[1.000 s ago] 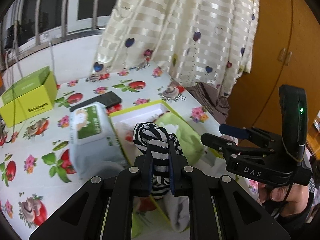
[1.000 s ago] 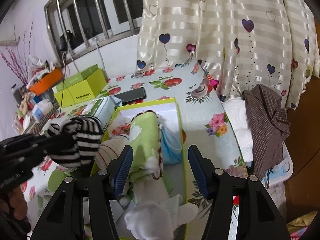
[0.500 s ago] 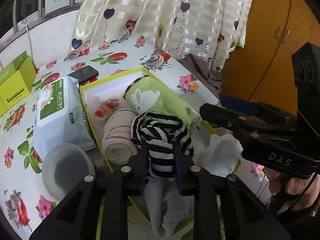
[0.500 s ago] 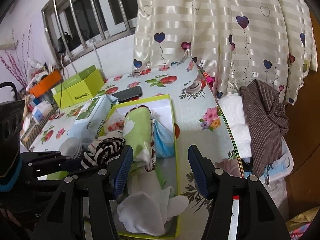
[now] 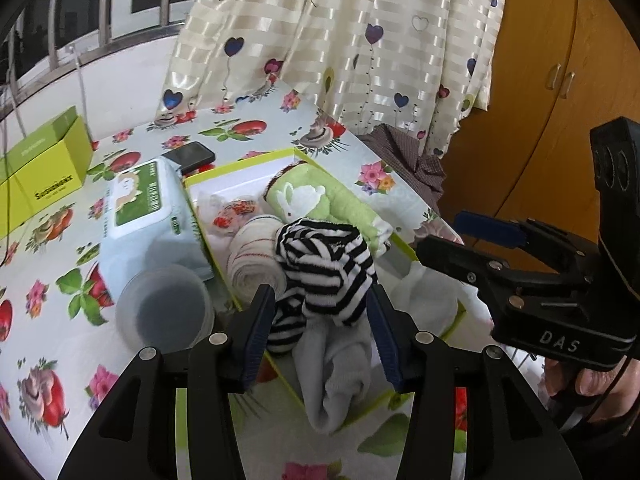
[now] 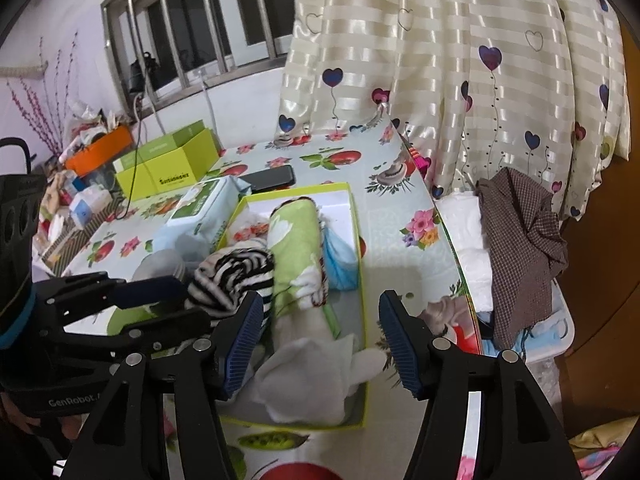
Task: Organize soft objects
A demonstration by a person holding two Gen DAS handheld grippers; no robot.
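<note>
left gripper (image 5: 322, 330) fingers just opened, striped sock (image 5: 326, 270) released between them | right gripper (image 6: 320, 340) open, empty | risk: sock snagged on withdrawal, dragged from box (image 5: 240, 168)

A flowered table (image 5: 60, 360) bears a green-rimmed box (image 5: 240, 166), wipes pack (image 5: 148, 208), phone (image 5: 188, 154).

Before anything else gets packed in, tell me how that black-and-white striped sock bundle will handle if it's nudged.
The striped sock bundle looks soft and light, so it would likely squash rather than resist. Perched on the grey sock and beige roll, it may tumble sideways. The knit probably grips, not slips.
</note>
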